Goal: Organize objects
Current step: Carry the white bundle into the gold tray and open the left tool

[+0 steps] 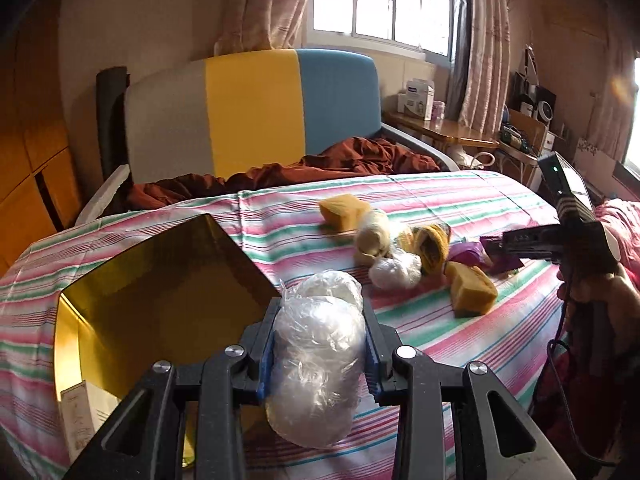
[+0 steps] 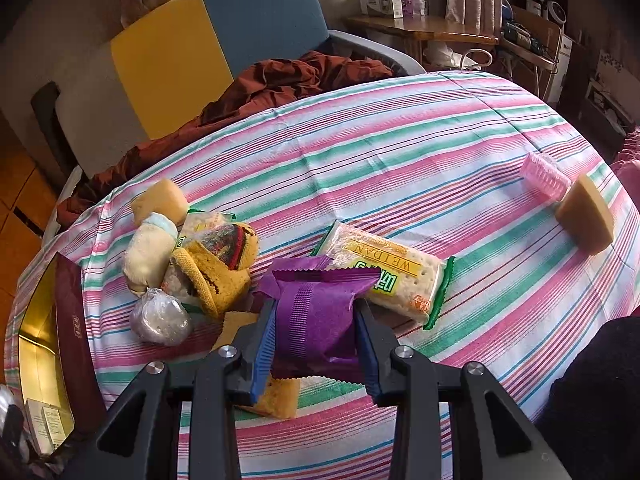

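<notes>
My left gripper [image 1: 320, 316] is shut on a clear plastic-wrapped white bundle [image 1: 316, 364], held above the striped bed next to an open gold-lined box [image 1: 160, 300]. My right gripper [image 2: 316, 312] is shut on a purple snack packet [image 2: 316, 312] just above the bed; it also shows in the left wrist view [image 1: 500, 252]. A pile lies on the bed: a cream sock roll [image 2: 148, 252], a yellow knit item [image 2: 216, 276], a small wrapped ball [image 2: 160, 320], a cracker pack [image 2: 392, 276] and yellow sponges [image 1: 472, 288].
A pink ridged cup [image 2: 544, 176] and a tan wedge sponge [image 2: 584, 216] lie at the bed's right. A yellow packet [image 2: 276, 396] lies under my right gripper. A rust blanket [image 1: 320, 164], a striped headboard [image 1: 256, 108] and a cluttered desk [image 1: 440, 128] stand behind.
</notes>
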### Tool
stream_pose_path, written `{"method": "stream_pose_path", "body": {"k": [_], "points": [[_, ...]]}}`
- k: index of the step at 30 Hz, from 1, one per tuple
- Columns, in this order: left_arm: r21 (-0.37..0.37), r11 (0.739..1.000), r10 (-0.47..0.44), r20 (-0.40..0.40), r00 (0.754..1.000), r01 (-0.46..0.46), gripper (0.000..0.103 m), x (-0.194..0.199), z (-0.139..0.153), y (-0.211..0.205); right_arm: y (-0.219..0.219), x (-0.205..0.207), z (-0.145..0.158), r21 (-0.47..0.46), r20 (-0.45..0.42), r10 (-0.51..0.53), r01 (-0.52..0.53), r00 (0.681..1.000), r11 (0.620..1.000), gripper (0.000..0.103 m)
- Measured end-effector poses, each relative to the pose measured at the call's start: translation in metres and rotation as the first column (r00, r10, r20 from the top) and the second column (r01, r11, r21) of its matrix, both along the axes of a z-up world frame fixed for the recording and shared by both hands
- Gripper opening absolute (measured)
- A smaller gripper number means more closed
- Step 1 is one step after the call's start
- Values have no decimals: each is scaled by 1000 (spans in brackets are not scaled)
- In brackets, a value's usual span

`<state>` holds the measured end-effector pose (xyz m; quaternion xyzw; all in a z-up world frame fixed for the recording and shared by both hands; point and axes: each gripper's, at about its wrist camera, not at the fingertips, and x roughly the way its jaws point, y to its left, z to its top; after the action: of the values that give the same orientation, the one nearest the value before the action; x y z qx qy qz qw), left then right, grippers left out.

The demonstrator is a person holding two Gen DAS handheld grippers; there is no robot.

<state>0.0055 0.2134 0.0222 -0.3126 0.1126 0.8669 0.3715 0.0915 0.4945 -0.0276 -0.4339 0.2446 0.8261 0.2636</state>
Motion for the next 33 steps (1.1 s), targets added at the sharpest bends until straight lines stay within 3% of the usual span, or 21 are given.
{"method": "stream_pose_path", "body": {"k": [5, 8, 13, 15, 17, 20, 28, 32, 33], "points": [[41, 986, 155, 108, 982, -160, 36, -63, 8, -62, -3, -3, -1, 12, 10, 7, -7, 1000, 1000, 37], [3, 968, 249, 148, 957, -252, 36, -102, 0, -96, -3, -3, -1, 13, 12, 5, -5, 1000, 1000, 37], [-77, 950, 311, 228, 922, -302, 36, -158, -26, -128, -6, -6, -2, 23, 24, 19, -19, 1000, 1000, 37], [-105, 936, 352, 281, 893, -336, 36, -174, -39, -133, -6, -5, -2, 24, 25, 17, -18, 1000, 1000, 37], [-112, 931, 365, 321, 874, -347, 36, -182, -49, -136, -5, -5, -3, 19, 25, 14, -14, 1000, 1000, 37], [-165, 926, 376, 317, 871, -340, 36, -185, -59, -131, -6, -7, -4, 17, 29, 23, -24, 999, 1000, 37], [-240, 898, 435, 349, 830, -369, 37, -197, -92, -135, -6, -5, -2, 12, 13, 26, -26, 1000, 1000, 37], [-231, 897, 438, 357, 825, -377, 46, -195, -93, -138, -7, -6, -2, 15, 14, 34, -34, 999, 999, 37], [-227, 897, 438, 351, 827, -379, 56, -194, -89, -138, -7, -6, -1, 15, 14, 33, -33, 999, 999, 37]]}}
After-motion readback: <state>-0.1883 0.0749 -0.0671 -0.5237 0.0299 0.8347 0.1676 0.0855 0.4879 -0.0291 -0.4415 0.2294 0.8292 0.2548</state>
